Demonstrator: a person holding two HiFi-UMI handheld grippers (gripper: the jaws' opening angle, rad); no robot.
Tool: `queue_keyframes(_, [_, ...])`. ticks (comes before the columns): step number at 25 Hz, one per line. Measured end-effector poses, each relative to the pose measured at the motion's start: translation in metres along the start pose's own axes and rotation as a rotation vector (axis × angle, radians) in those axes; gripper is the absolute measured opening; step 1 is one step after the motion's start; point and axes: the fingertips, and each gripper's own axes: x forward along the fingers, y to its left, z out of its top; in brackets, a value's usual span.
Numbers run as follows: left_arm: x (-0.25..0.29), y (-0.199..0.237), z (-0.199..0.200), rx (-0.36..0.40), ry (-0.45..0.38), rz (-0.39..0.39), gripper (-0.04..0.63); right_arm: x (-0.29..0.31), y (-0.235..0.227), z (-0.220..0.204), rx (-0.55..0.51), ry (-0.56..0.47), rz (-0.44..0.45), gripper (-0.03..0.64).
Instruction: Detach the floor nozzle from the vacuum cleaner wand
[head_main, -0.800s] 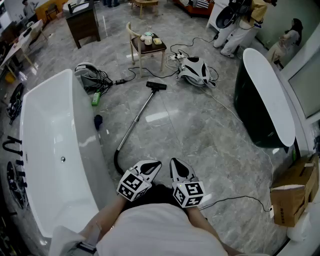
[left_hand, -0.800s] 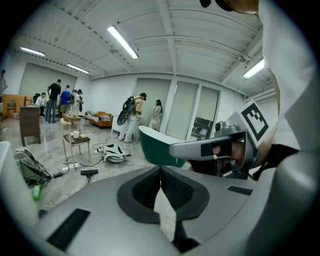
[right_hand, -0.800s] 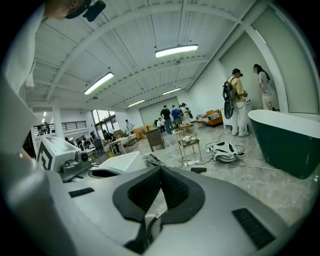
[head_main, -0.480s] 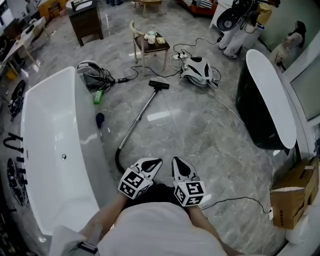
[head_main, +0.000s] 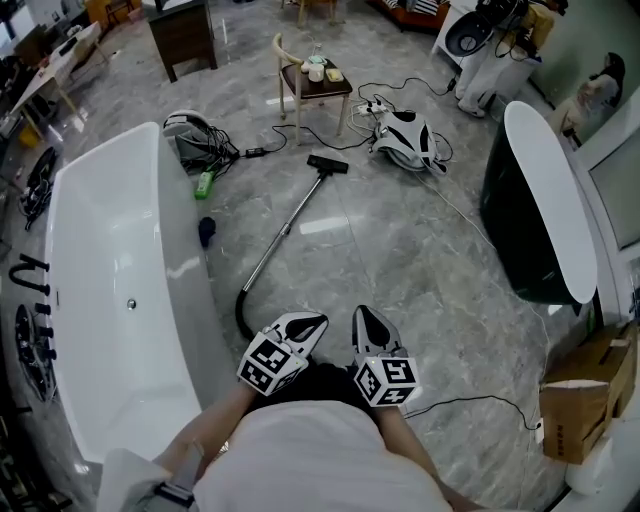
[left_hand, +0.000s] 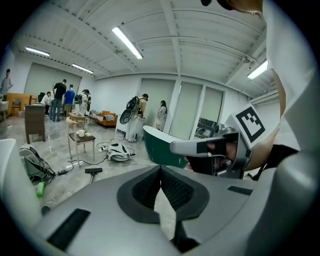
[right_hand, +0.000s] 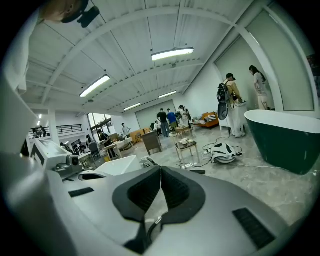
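Observation:
A silver vacuum wand (head_main: 283, 232) lies on the grey marble floor, with a black floor nozzle (head_main: 327, 164) at its far end and a black hose (head_main: 241, 313) curving off its near end. The nozzle also shows small in the left gripper view (left_hand: 93, 170) and in the right gripper view (right_hand: 197, 171). The vacuum body (head_main: 405, 140) lies beyond it. My left gripper (head_main: 314, 322) and right gripper (head_main: 361, 316) are held side by side in front of my body, well short of the wand. Both are shut with nothing between the jaws.
A white bathtub (head_main: 95, 300) stands close on the left and a dark green tub (head_main: 530, 210) on the right. A small chair-table (head_main: 315, 80) with cups, cables (head_main: 465, 403), a green bottle (head_main: 204, 185) and a cardboard box (head_main: 585, 400) sit around. People stand far off.
The wand, nozzle and floor things have slid a little lower and right in the head view as the camera moved. Both grippers stay together and shut.

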Motion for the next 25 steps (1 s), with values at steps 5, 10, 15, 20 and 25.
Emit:
queue_keyframes(5, [-0.006, 0.011, -0.002, -0.052, -0.025, -0.010, 0.009, 0.001, 0.014, 0.007, -0.017, -0.076, 0.004, 0.015])
queue_keyframes(10, [-0.005, 0.011, -0.004, -0.060, -0.037, -0.048, 0.009, -0.004, 0.012, -0.003, 0.040, -0.108, -0.047, 0.017])
queue_keyframes(15, [-0.010, 0.015, -0.009, -0.079, -0.028, -0.050, 0.009, -0.001, 0.008, -0.001, 0.074, -0.110, -0.059, 0.017])
queue_keyframes(20, [0.003, 0.034, -0.007, -0.115, -0.035, -0.027, 0.009, 0.017, -0.001, 0.001, 0.075, -0.092, -0.039, 0.017])
queue_keyframes(25, [0.016, 0.051, 0.006, -0.093, -0.037, -0.018, 0.009, 0.045, -0.012, 0.009, 0.058, -0.077, -0.016, 0.017])
